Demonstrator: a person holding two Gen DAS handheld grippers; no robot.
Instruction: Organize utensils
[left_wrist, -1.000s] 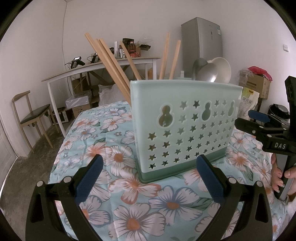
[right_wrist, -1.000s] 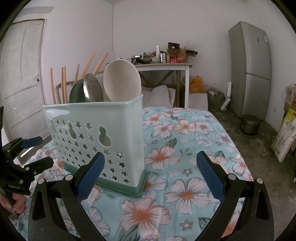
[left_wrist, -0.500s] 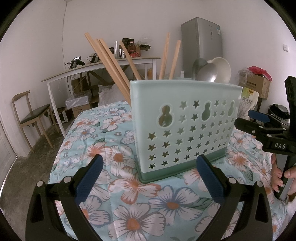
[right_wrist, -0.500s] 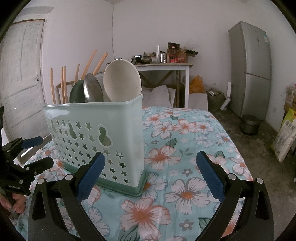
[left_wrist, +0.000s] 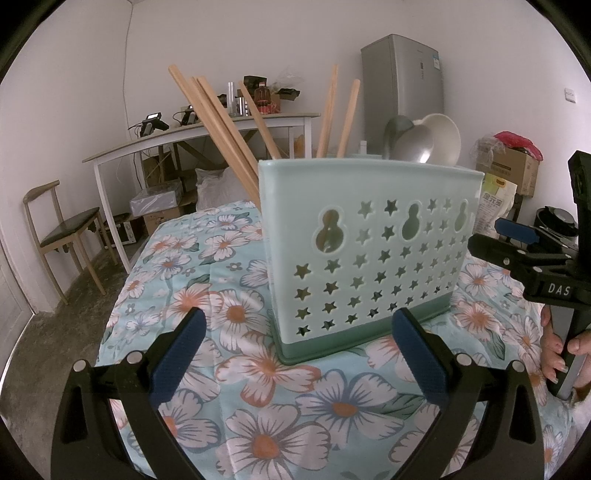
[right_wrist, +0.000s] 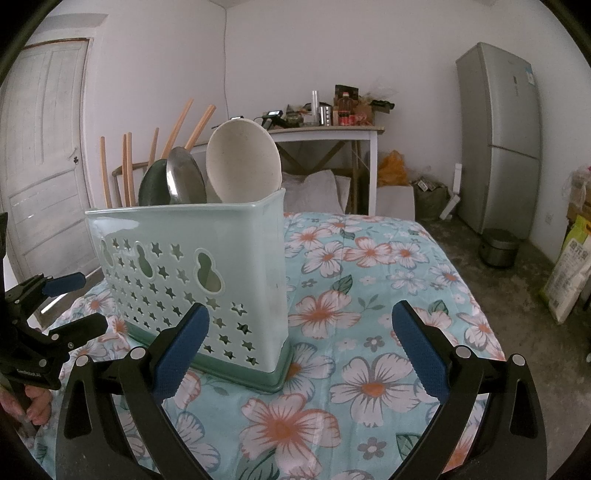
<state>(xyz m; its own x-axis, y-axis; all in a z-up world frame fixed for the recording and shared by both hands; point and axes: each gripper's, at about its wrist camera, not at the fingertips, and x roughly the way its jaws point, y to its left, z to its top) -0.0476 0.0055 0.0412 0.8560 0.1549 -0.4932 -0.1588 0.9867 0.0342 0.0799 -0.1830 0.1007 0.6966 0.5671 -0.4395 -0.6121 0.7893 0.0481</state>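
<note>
Mint plastic utensil caddy (left_wrist: 369, 251) stood upright on the floral tablecloth (left_wrist: 207, 302), between the two tools. Wooden chopsticks (left_wrist: 221, 125) leaned in its left end; spoons (right_wrist: 184, 177) and a cream ladle (right_wrist: 243, 158) stuck up at the other. Left gripper (left_wrist: 295, 354) spread wide, empty. Right gripper (right_wrist: 299, 347) also wide, empty. Chopsticks likely light, stiff, a bit slick; best pinched mid-shaft. Metal spoons looked slippery, heads only showing.

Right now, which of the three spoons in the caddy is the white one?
The white spoon is the largest bowl, at the caddy's corner end, beside the steel spoon and dark green spoon.
</note>
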